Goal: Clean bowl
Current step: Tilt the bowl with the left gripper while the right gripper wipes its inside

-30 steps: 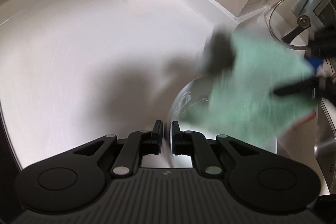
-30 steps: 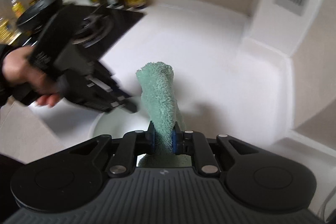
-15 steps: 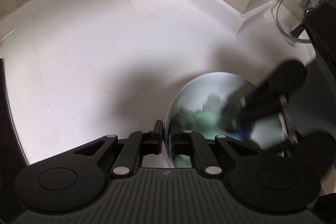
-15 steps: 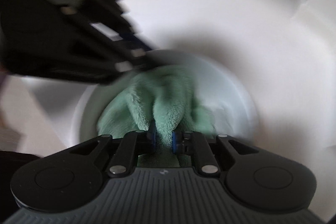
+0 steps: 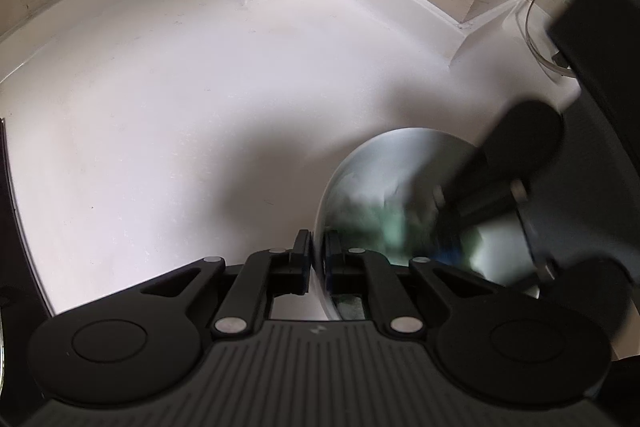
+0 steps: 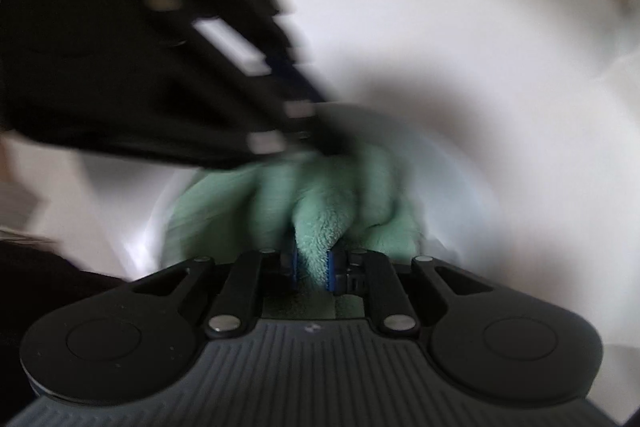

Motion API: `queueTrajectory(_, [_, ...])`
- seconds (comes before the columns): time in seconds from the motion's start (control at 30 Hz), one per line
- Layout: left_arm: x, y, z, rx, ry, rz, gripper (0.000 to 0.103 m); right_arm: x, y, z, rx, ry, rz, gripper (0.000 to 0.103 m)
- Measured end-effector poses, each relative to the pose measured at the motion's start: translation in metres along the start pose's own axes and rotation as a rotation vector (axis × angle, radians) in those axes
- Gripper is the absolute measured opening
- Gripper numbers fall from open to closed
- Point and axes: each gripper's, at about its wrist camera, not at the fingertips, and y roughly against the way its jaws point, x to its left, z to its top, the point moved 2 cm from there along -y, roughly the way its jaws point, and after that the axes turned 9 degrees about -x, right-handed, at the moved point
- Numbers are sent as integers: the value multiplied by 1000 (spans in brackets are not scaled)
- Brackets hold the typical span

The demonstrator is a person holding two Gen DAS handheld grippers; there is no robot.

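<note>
Left gripper (image 5: 318,259) pinches the bowl (image 5: 360,163) rim at lower right, right gripper (image 6: 312,269) clamps the cloth (image 6: 320,203) inside — hard scrubbing could tear that thin rim free.

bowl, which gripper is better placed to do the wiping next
Right. The right gripper is shut on the green cloth, already down inside the bowl. The left gripper is shut on the bowl's rim, so it seems best left steadying.

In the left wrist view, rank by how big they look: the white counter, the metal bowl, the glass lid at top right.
1. White counter, by far the largest.
2. Metal bowl, partly hidden by the right gripper.
3. Glass lid, only an arc shows and it sits farther away, so its true size is unsure.
</note>
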Motion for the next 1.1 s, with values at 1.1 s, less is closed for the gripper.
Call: queueTrajectory(1.1, [1,2,-3,-5,-25,15,4,-11,13,-27,158,138,-212,10])
